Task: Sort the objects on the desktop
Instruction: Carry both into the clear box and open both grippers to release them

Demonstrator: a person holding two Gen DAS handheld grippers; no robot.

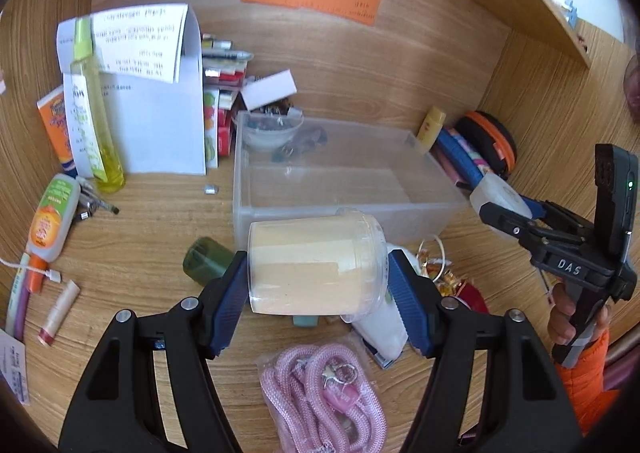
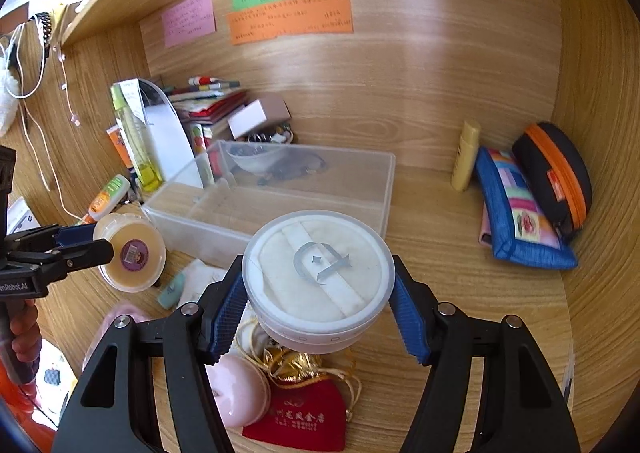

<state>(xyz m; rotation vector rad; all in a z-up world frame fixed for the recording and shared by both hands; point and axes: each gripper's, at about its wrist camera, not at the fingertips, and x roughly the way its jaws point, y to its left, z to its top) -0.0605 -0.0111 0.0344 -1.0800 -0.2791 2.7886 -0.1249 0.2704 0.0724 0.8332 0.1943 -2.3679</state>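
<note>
My left gripper (image 1: 318, 279) is shut on a clear round jar of yellowish cream (image 1: 316, 263), held on its side just in front of the clear plastic box (image 1: 256, 189). The jar also shows in the right wrist view (image 2: 132, 253). My right gripper (image 2: 318, 303) is shut on a round white powder-puff case (image 2: 318, 277), held above the desk in front of the same box (image 2: 372, 205). In the left wrist view the right gripper (image 1: 500, 209) holds that white case (image 1: 498, 193) at the box's right end.
Desk clutter: a pink cord (image 1: 320, 393), red pouch (image 2: 304, 417), pink round case (image 2: 236, 393), green roll (image 1: 204, 259), lotion tube (image 1: 52, 221), yellow spray bottle (image 1: 92, 109). A blue pouch (image 2: 516, 209) and black-orange case (image 2: 556, 173) lie at right. Wooden walls enclose the desk.
</note>
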